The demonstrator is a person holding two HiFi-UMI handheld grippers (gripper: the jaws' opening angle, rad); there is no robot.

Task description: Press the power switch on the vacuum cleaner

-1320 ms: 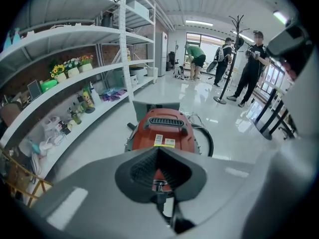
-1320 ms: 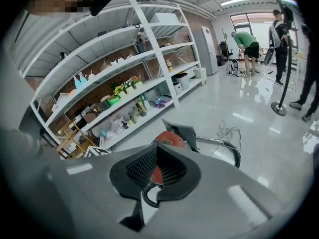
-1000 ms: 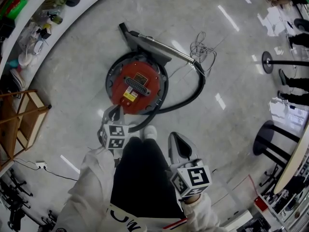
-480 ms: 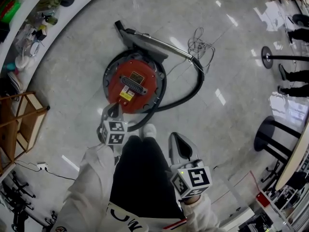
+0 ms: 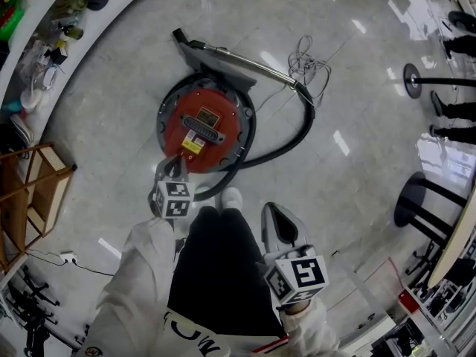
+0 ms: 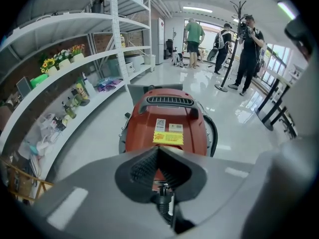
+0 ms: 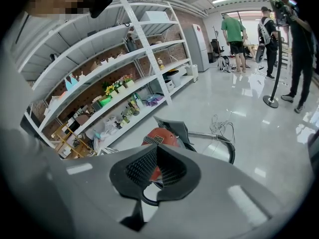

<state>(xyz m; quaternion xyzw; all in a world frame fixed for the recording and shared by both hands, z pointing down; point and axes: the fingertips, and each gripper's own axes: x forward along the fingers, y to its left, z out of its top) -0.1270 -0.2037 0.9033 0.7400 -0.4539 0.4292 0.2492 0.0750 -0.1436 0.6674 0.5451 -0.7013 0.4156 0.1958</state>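
Note:
A round red vacuum cleaner (image 5: 202, 129) stands on the grey floor, with a black handle grille and a yellow label on its top. Its black hose (image 5: 294, 143) curves right to a metal wand (image 5: 245, 64) and a floor head (image 5: 190, 43). My left gripper (image 5: 171, 169) is shut and empty, its tips at the near rim of the vacuum cleaner; touching or not, I cannot tell. In the left gripper view the vacuum cleaner (image 6: 167, 126) fills the space just beyond the left gripper (image 6: 158, 152). My right gripper (image 5: 277, 218) hangs shut and empty beside my leg, and in its own view the right gripper (image 7: 156, 151) points towards the vacuum cleaner (image 7: 159, 136).
A coiled cord (image 5: 309, 69) lies by the wand. Curved white shelves (image 5: 44, 21) with small items run along the left, with a wooden rack (image 5: 33, 188) below. A black stool (image 5: 416, 207) and a stand base (image 5: 411, 88) are at the right. Several people (image 6: 246, 49) stand far off.
My left gripper has moved a little forward, closer to the near rim of the vacuum cleaner. The right gripper has stayed where it was.

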